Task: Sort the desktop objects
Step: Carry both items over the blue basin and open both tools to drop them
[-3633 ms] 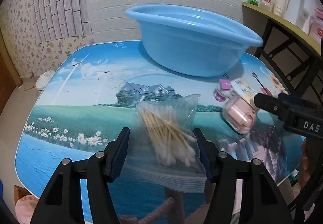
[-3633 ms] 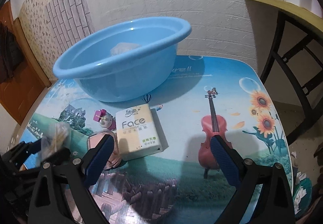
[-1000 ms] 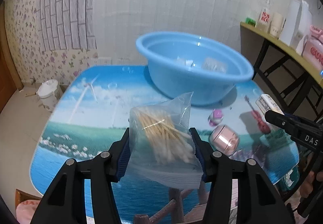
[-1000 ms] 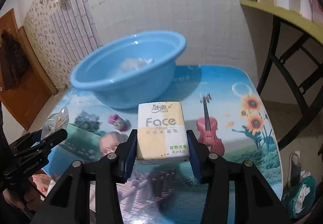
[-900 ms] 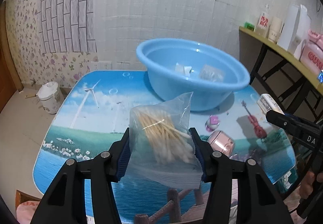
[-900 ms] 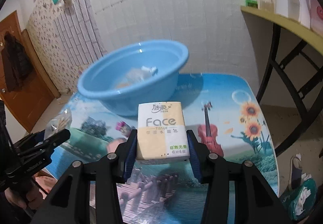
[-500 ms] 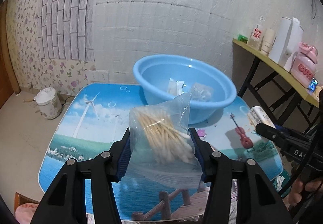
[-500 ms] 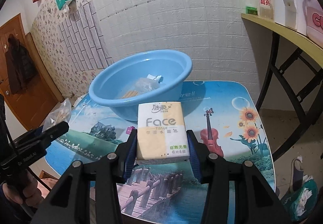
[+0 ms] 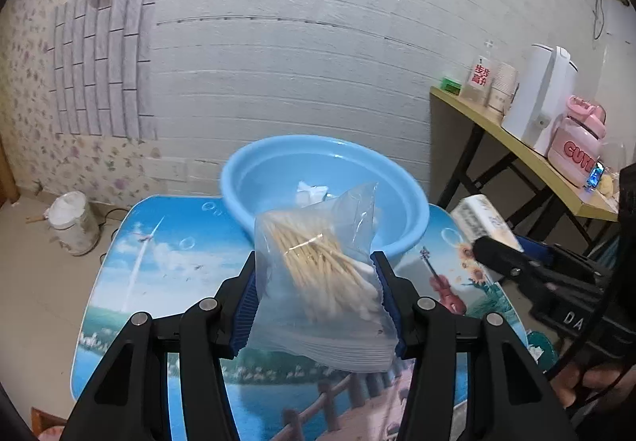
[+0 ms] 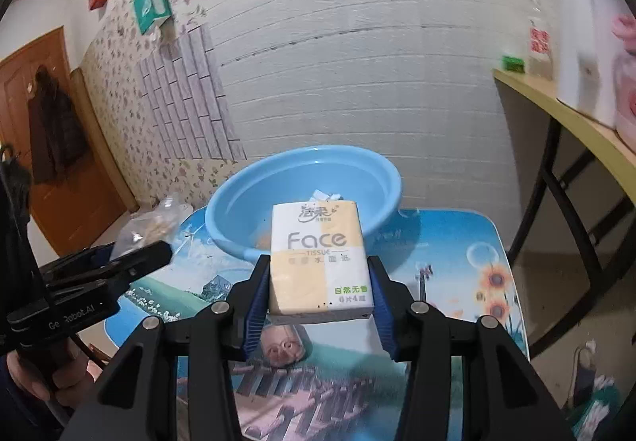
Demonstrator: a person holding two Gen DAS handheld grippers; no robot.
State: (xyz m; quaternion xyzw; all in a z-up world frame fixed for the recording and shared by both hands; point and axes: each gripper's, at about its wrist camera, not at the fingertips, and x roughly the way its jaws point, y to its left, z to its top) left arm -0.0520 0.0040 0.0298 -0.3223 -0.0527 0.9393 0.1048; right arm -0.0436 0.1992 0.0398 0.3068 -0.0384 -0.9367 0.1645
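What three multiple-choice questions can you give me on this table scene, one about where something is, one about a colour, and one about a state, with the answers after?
1. Where is the blue basin?
A. At the far end of the table, by the white wall
B. On the floor beside the bucket
C. On the yellow side shelf

2. What colours is the Face tissue pack?
A. Green and black
B. White and pale orange
C. Red and blue

3. What state is the left gripper in?
A. Open, with nothing between its pads
B. Lying flat on the table
C. Shut on the bag of cotton swabs

Answers:
1. A, the basin stands on the table's far end below the wall.
2. B, its front shows white and pale orange panels.
3. C, both blue pads press the bag's sides, which hangs clear above the table.
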